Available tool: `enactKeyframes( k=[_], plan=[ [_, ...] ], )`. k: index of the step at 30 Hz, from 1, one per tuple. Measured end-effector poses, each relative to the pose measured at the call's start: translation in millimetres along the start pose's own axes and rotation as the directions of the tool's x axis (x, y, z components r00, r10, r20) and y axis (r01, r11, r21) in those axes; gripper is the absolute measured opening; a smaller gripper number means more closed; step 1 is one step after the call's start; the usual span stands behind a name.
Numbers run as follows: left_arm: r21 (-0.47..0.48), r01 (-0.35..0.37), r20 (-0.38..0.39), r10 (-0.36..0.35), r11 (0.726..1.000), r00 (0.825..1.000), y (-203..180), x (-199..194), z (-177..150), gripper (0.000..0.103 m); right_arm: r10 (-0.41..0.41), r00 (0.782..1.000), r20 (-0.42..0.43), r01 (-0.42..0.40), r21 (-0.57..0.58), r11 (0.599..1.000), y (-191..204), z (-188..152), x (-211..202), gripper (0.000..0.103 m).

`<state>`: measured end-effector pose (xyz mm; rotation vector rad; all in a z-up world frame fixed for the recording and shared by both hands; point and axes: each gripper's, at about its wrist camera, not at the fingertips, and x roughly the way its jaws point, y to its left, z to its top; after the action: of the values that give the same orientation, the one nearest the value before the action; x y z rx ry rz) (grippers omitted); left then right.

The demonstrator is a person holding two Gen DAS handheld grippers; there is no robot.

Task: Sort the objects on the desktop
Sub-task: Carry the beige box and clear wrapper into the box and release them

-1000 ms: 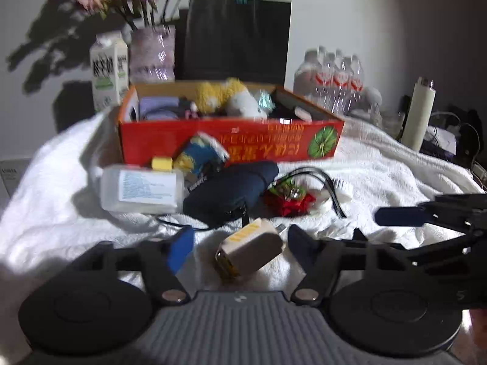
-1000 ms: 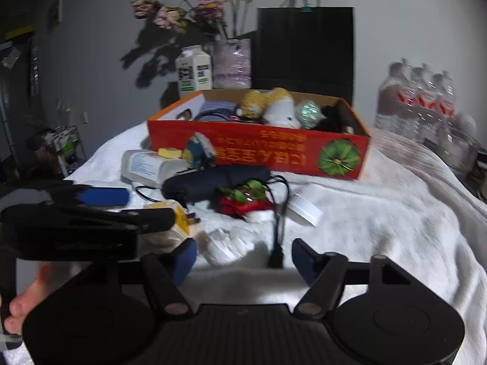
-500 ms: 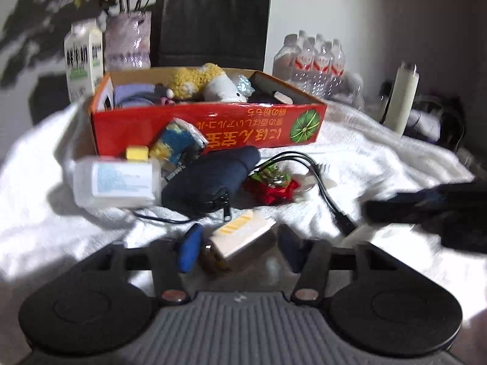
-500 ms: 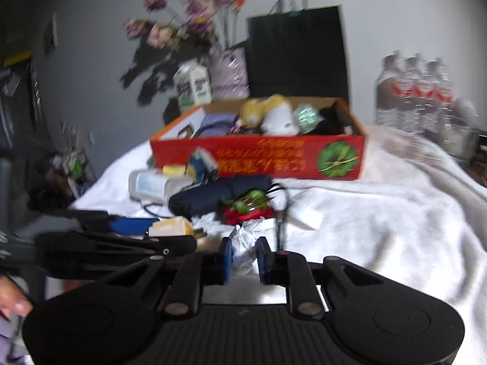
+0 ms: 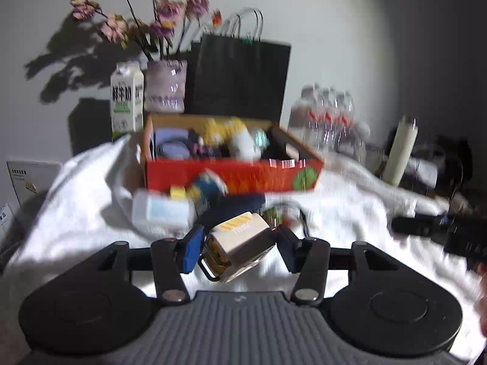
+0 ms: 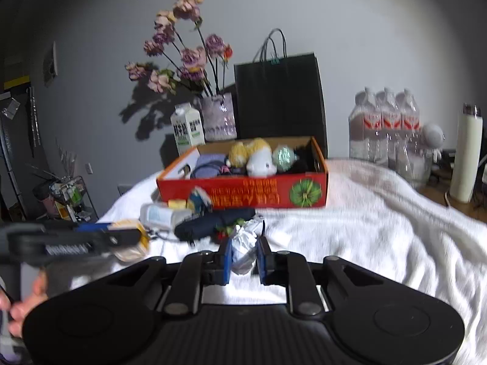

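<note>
My left gripper (image 5: 239, 248) is shut on a white charger block (image 5: 240, 245) with yellow stripes and holds it above the white cloth. My right gripper (image 6: 243, 257) is shut on a crumpled white paper wad (image 6: 243, 243), also lifted. The red cardboard box (image 5: 234, 176) stands ahead, holding a plush toy and other items; it also shows in the right wrist view (image 6: 243, 194). In front of it lie a dark blue pouch (image 6: 210, 225), a clear plastic box (image 5: 161, 211), a small blue-yellow packet (image 5: 207, 187) and a red-green item (image 6: 225, 232).
A milk carton (image 5: 126, 100), a flower vase (image 5: 166, 86) and a black paper bag (image 5: 240, 76) stand behind the box. Water bottles (image 6: 385, 124) and a white flask (image 6: 465, 155) stand at the right. The left gripper's body (image 6: 70, 243) crosses the right wrist view.
The left gripper closed on the charger block and lifted it. The right gripper closed on the paper wad and raised it. Both views rose away from the cloth.
</note>
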<state>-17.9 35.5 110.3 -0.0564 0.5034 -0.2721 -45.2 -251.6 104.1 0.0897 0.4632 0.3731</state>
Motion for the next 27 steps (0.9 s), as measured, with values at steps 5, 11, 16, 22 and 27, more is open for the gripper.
enactKeyframes(
  k=[5,11,16,22,27],
  plan=[
    [0.021,-0.001,0.025,0.001,1.0,1.0,17.1,25.2,69.8,0.053,0.0,1.0,0.03,0.003,-0.081,0.997,-9.8,48.8,23.3,0.016],
    [0.067,-0.086,-0.035,0.088,0.994,0.996,37.8,133.4,135.9,0.053,-0.017,0.997,-0.071,0.01,-0.1,0.995,-40.6,128.3,124.3,0.016],
    [0.097,-0.16,-0.116,0.171,0.982,0.978,58.1,225.0,154.6,0.053,-0.1,0.979,-0.18,0.084,-0.094,0.992,-64.2,171.2,239.2,0.016],
    [0.082,-0.177,-0.139,0.187,0.981,0.973,80.8,285.1,164.1,0.054,-0.184,0.947,-0.264,0.163,-0.102,0.981,-84.4,183.4,343.7,0.017],
    [0.097,-0.208,-0.133,0.22,0.973,0.966,84.4,306.4,171.0,0.062,-0.268,0.911,-0.315,0.237,-0.133,0.962,-88.7,184.8,387.5,0.04]
  ],
)
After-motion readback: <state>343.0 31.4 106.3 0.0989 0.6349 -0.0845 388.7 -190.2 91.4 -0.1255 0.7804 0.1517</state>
